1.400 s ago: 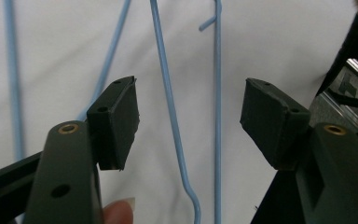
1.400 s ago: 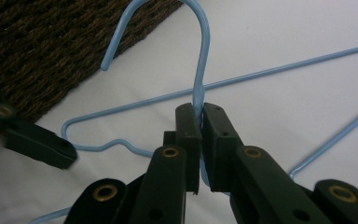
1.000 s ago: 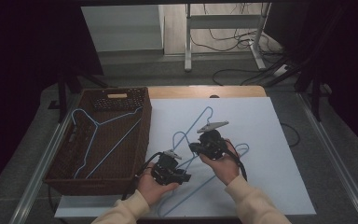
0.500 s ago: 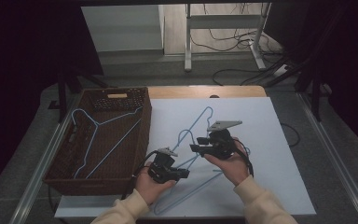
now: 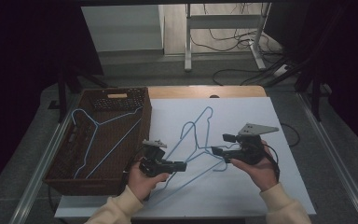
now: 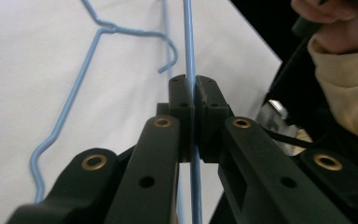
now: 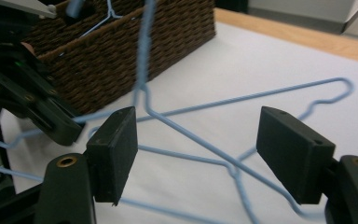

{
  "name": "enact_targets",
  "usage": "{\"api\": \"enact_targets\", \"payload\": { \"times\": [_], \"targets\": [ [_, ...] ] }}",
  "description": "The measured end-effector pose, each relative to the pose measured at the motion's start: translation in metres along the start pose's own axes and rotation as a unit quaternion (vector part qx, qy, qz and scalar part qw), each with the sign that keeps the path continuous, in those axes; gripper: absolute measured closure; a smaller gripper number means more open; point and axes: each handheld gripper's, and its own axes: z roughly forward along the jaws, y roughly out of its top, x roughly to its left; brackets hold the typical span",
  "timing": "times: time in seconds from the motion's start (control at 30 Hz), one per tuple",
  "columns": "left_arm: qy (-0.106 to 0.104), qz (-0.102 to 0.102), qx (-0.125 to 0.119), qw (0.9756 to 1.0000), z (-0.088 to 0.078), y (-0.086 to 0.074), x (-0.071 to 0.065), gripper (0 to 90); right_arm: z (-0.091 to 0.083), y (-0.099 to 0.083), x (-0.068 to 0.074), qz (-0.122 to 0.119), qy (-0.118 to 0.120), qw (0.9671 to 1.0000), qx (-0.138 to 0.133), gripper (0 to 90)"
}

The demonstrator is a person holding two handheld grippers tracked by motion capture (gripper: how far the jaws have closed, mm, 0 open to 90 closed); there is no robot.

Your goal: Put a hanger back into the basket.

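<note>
Three blue wire hangers (image 5: 200, 140), one wicker basket (image 5: 60, 175), two hand-held grippers (image 5: 182, 166)

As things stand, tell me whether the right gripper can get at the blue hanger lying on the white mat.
Probably yes: the right gripper has its jaws open, with the hanger just ahead and nothing between. The left gripper grips another hanger wire nearby, which might tangle.

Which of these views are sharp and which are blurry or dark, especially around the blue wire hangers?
High view: dark surround, only the white table top evenly lit, hangers thin but readable. Left gripper view: the jaws close up are soft, the clamped hanger wire fairly crisp. Right gripper view: the upright hanger wire near the lens is smeared, the wicker basket behind is sharper.
</note>
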Motion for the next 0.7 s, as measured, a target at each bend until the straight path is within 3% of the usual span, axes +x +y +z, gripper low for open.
{"api": "enact_targets", "payload": {
  "times": [0.2, 0.37, 0.7],
  "targets": [
    [-0.006, 0.011, -0.015, 0.9998, -0.015, 0.005, -0.004, 86.6, -0.015, -0.012, -0.014, 0.018, -0.011, 0.9997, -0.011, 27.9],
    [-0.01, 0.014, -0.03, 0.9994, -0.03, 0.009, -0.005, 86.6, -0.023, -0.02, -0.02, 0.015, -0.02, 0.9996, -0.01, 25.5],
    [-0.016, 0.019, -0.064, 0.9977, -0.06, 0.015, -0.006, 86.5, -0.027, -0.039, -0.027, 0.016, -0.04, 0.999, 0.011, 22.0]
  ]
}}
